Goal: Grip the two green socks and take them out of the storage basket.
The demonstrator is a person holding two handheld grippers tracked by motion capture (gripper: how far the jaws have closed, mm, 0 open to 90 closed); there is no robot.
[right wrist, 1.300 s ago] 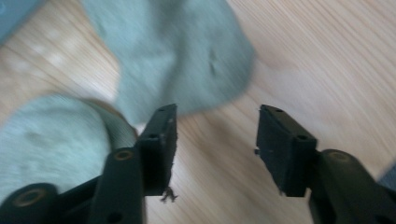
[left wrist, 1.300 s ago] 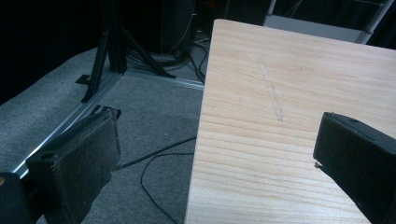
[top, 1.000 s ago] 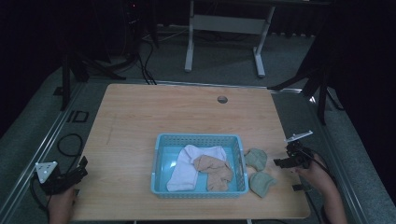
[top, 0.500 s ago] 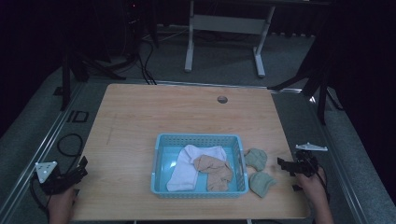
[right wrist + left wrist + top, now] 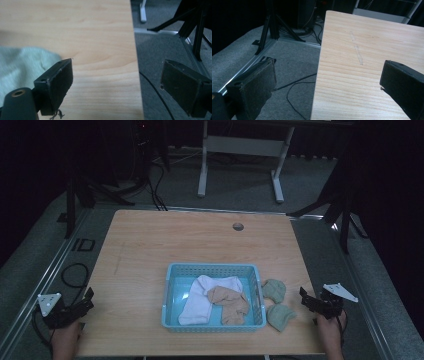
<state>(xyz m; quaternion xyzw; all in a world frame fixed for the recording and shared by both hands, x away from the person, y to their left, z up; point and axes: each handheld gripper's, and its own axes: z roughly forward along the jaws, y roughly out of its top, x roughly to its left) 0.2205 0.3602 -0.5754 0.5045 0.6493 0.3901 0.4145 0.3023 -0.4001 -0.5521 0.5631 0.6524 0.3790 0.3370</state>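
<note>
Socks [image 5: 281, 316] at 3 o'clock of basket [image 5: 215, 270]: soft, light, pinch a bunched fold; right tool [image 5: 314, 304] wide, empty, left tool [image 5: 75, 309] wide.

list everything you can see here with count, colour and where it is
basket: 1, light blue, near middle of the table
white sock: 1, white, in the basket, left part
tan sock: 1, tan, in the basket, right part
green socks: 2, pale green, on the table right of the basket
table: 1, light wood, centre
left gripper: 1, black, table's near left edge, open, empty
right gripper: 1, black, table's near right edge, open, empty
</note>
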